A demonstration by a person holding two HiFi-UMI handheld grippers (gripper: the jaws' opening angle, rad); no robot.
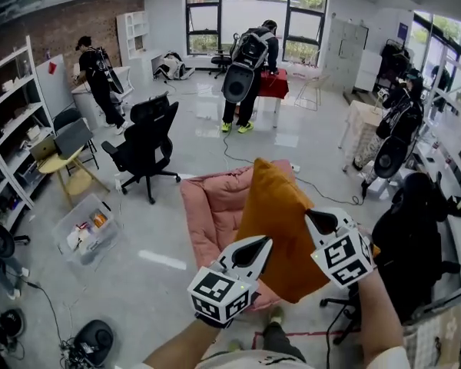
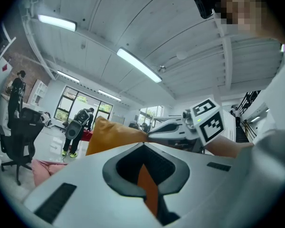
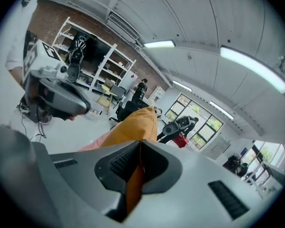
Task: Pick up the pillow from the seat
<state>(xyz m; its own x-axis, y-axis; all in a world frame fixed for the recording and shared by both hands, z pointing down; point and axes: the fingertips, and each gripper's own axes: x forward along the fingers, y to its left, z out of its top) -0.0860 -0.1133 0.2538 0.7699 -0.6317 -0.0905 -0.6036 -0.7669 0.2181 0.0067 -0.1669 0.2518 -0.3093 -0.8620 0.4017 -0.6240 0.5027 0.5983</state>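
An orange pillow (image 1: 280, 229) hangs upright, lifted clear above the pink seat (image 1: 207, 206). My left gripper (image 1: 263, 244) is shut on the pillow's lower left edge. My right gripper (image 1: 315, 220) is shut on its right edge. In the left gripper view a strip of orange fabric is pinched between the jaws of the left gripper (image 2: 143, 148), and the pillow (image 2: 111, 134) rises behind them with the right gripper (image 2: 204, 122) beyond. In the right gripper view the right gripper (image 3: 138, 144) clamps the pillow (image 3: 135, 125) the same way, and the left gripper (image 3: 57, 96) shows at the left.
A black office chair (image 1: 146, 141) stands left of the seat. A clear plastic bin (image 1: 84, 229) and a wooden stool (image 1: 65, 167) are further left, by the shelves (image 1: 8, 129). Another black chair (image 1: 415, 241) is close on my right. People stand at the back.
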